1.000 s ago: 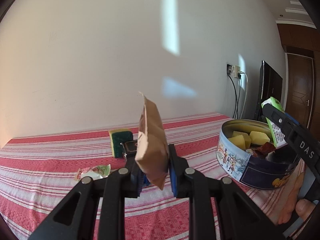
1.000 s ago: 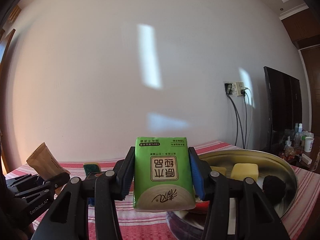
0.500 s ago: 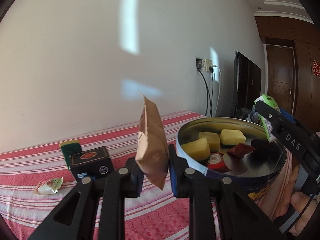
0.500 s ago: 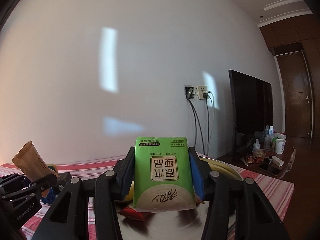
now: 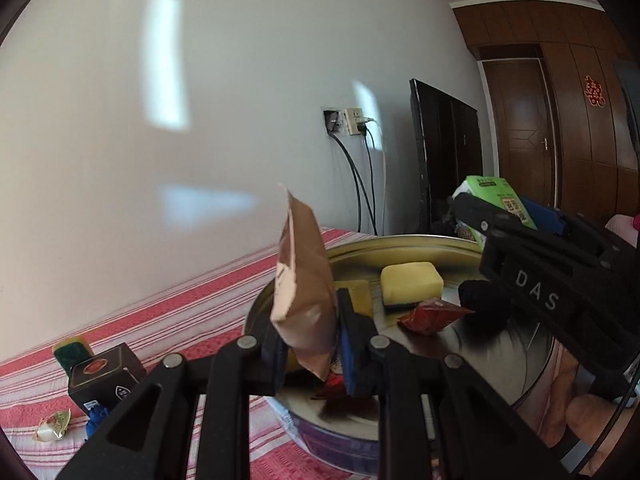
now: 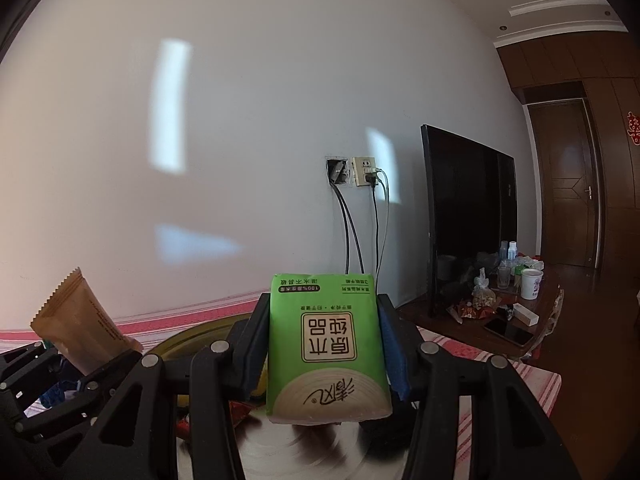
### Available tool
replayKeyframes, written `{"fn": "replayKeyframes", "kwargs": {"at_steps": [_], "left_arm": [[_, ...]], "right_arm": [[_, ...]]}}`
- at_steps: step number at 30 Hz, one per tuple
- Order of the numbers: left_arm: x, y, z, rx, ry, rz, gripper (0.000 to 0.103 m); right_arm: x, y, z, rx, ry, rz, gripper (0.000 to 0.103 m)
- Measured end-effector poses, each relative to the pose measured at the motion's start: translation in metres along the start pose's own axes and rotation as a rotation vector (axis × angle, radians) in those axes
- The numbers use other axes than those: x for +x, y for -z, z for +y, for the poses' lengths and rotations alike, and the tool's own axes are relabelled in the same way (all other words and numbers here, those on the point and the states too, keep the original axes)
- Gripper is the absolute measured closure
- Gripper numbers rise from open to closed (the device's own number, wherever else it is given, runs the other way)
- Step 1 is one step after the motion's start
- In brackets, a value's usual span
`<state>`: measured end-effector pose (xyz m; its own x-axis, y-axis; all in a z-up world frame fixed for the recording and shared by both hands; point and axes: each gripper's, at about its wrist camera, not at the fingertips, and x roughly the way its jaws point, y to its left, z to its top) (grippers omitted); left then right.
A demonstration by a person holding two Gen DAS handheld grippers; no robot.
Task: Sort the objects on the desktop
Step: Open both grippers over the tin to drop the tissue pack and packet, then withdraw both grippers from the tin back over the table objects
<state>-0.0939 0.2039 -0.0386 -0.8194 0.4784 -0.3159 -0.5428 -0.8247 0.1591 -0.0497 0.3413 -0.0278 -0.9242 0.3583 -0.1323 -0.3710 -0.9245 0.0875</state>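
Since 1 second ago both grippers have travelled across the striped cloth toward the round tin: it sat off to the right in the left wrist view then, and now lies directly beneath both sets of fingers.

The left gripper is clamped narrow on a tan snack packet, held upright by its lower end above the tin's near rim. The right gripper is closed on a green tissue pack, gripped across its 2 sides and held over the tin's interior. Neither item touches the tin.

Inside the tin: a yellow sponge, a red sachet and a dark object, too blurred to identify.

Still on the cloth, well apart from the tin: a black box, a green-and-yellow sponge behind it, and a small wrapped sweet.

Assessment: the step in hand appears to be delivery of 2 items into the tin. The next move calls for lowering each past the rim, then opening the fingers, 1 at a time if the grippers crowd each other. The tall packet may tip onto the rim unless released well inside.
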Motion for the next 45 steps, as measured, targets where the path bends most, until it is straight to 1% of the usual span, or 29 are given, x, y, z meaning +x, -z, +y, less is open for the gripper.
{"fn": "replayKeyframes", "kwargs": {"at_steps": [4,7,8,9,10,11,12,13,14,18,20,23,24,27,31,36,40,45], "left_arm": [[0.014,-0.004,-0.008,0.019,-0.001,0.038,0.083],[0.021,-0.005,-0.007,0.008,-0.006,0.063,0.082],[0.022,-0.005,-0.006,0.006,-0.010,0.070,0.081],[0.022,-0.005,-0.006,0.004,-0.012,0.074,0.078],[0.021,-0.005,-0.006,0.003,-0.017,0.069,0.073],[0.018,-0.005,-0.007,0.002,-0.024,0.058,0.052],[0.016,-0.005,-0.006,0.001,-0.042,0.046,0.029],[0.013,-0.005,-0.006,-0.002,-0.059,0.031,0.024],[0.010,-0.005,-0.006,-0.004,-0.069,0.017,0.022],[0.010,-0.004,-0.001,-0.021,-0.079,0.013,0.022],[0.010,-0.004,0.004,-0.042,-0.084,0.014,0.022],[0.010,-0.004,0.012,-0.085,-0.107,0.012,0.007],[0.009,-0.003,0.017,-0.102,-0.113,0.010,0.007],[0.009,-0.001,0.029,-0.160,-0.128,0.012,0.007],[0.007,0.003,0.041,-0.228,-0.145,0.002,0.007],[0.004,0.005,0.041,-0.228,-0.160,-0.014,0.007],[0.001,0.007,0.046,-0.238,-0.179,-0.015,0.007],[-0.009,0.012,0.056,-0.246,-0.204,-0.019,0.007]], "right_arm": [[0.007,0.000,-0.005,0.016,0.019,0.025,0.050],[0.012,0.000,-0.006,0.011,0.023,0.046,0.050],[0.012,0.000,-0.005,0.007,0.032,0.045,0.047],[0.012,0.000,-0.004,0.002,0.036,0.045,0.041],[0.012,0.000,-0.003,-0.004,0.034,0.047,0.025],[0.010,0.000,-0.002,-0.007,0.032,0.041,0.017],[0.006,0.001,-0.002,-0.006,0.028,0.024,0.017],[0.004,0.000,-0.003,-0.003,0.023,0.006,0.017],[0.000,0.000,-0.004,0.001,0.015,-0.010,0.017],[-0.006,-0.001,-0.009,0.030,0.013,-0.044,0.016],[-0.009,-0.001,-0.011,0.038,0.013,-0.058,0.015],[-0.015,-0.001,-0.012,0.051,0.019,-0.087,0.010],[-0.017,-0.001,-0.014,0.059,0.018,-0.094,0.010],[-0.019,-0.001,-0.016,0.069,0.018,-0.109,0.009],[-0.018,-0.001,-0.015,0.064,0.016,-0.102,0.009],[-0.020,-0.001,-0.017,0.071,0.023,-0.110,0.009],[-0.026,0.000,-0.019,0.079,0.011,-0.131,0.005],[-0.032,0.002,-0.021,0.089,0.004,-0.148,0.004]]}}
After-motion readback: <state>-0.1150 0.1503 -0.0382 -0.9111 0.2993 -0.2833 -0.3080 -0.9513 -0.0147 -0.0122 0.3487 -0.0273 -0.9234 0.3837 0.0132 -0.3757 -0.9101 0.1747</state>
